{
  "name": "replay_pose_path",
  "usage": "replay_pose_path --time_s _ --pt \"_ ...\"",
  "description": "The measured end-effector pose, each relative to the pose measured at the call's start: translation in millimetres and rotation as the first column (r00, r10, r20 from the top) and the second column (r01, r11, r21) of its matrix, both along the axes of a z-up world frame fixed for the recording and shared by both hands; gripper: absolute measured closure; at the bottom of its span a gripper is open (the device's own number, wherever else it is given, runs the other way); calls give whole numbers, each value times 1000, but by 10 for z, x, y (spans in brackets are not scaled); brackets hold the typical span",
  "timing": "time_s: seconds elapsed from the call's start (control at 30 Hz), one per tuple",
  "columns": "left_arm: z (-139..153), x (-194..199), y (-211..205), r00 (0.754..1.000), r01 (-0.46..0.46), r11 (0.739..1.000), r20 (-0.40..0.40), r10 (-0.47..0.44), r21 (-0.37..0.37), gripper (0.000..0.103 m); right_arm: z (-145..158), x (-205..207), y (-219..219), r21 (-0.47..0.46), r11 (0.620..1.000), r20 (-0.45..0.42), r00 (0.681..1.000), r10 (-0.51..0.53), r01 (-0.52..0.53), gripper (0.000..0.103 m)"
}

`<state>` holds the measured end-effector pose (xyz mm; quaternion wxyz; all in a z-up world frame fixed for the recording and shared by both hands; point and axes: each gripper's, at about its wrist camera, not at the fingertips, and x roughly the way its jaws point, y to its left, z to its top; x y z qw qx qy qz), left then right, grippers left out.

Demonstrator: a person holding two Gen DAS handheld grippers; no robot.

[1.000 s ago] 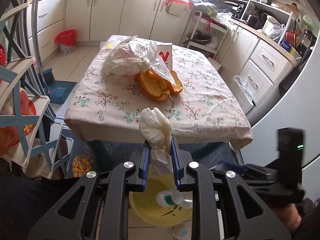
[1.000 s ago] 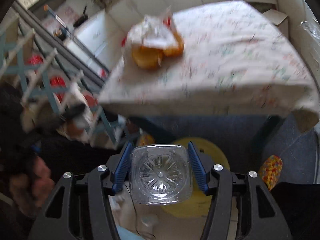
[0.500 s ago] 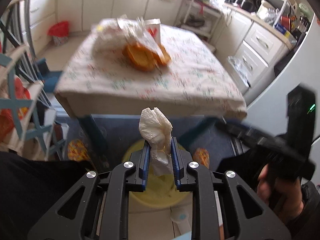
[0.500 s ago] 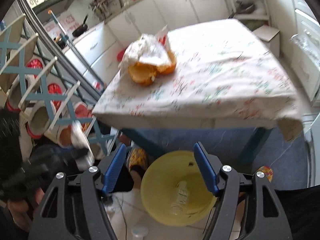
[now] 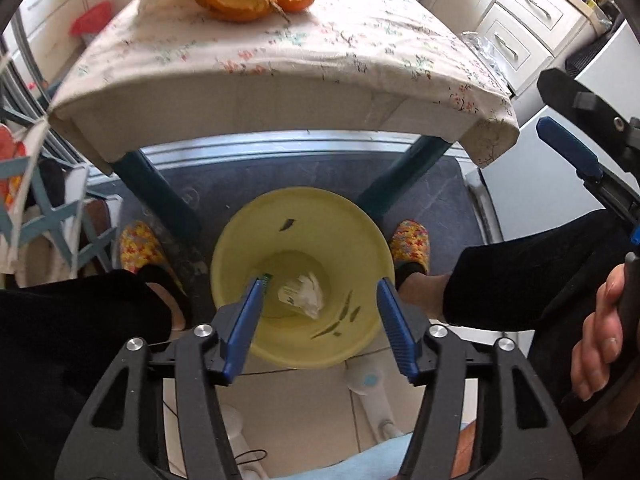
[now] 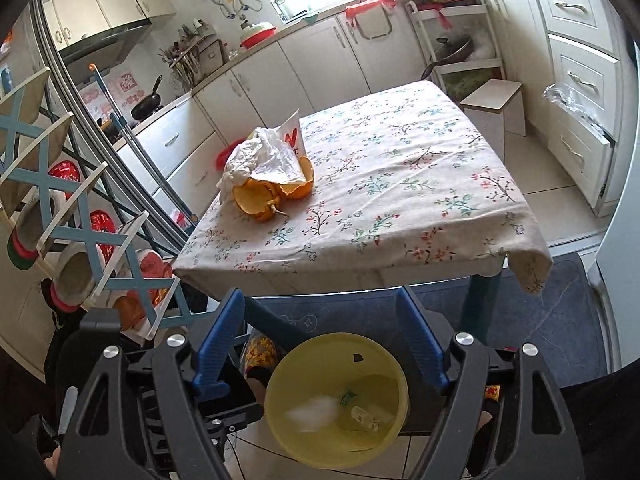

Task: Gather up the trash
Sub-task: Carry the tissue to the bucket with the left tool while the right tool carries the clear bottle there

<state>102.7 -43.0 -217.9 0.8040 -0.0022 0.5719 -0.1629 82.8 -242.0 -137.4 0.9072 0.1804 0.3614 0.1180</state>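
Two grippers work above one landmark, the yellow bucket (image 5: 300,276), which stands on the tiled floor just in front of the near edge of the table (image 6: 384,184).

Table: its flowered cloth hangs over the near edge and both near corners. Most of the top is bare; the orange peels (image 6: 272,196) and the crumpled plastic bag (image 6: 264,158) lie together near the far-left corner as the right wrist view shows it, well apart from the bucket. The dark blue mat (image 5: 304,176) runs under the table, behind the bucket.

Bucket: the rim is unobstructed from above. Two slippered feet (image 5: 412,240) stand just beside it, one on each side, so floor room at the sides is narrow. A blue folding rack (image 6: 80,216) stands well off to the bucket's left in the right wrist view.

Left gripper (image 5: 320,320): directly over the bucket mouth, pointing steeply down, jaws opening, nothing between them.

Right gripper (image 6: 320,340): above and behind the bucket's near rim, angled toward the table, jaws opening, nothing between them (a hand (image 5: 600,332) grasps its handle at the right border of the left wrist view).

Contents: a clear plastic bottle (image 6: 360,410) and a crumpled white tissue (image 5: 308,292) lie on the bucket floor, touching or nearly so.
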Motion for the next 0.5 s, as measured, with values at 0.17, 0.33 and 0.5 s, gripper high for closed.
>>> replay_pose_path --time_s 0.17,0.33,0.5 --pt "180 -105 16 994 -22 998 110 15 66 39 15 -73 0 -14 1000 15 1000 -1 2 26" --pt "356 -169 91 977 -65 994 210 44 90 29 28 -87 14 -37 999 29 1000 -9 10 24" --pt "511 -160 267 955 -145 988 271 124 59 28 32 -90 24 -44 999 32 999 -14 16 23"
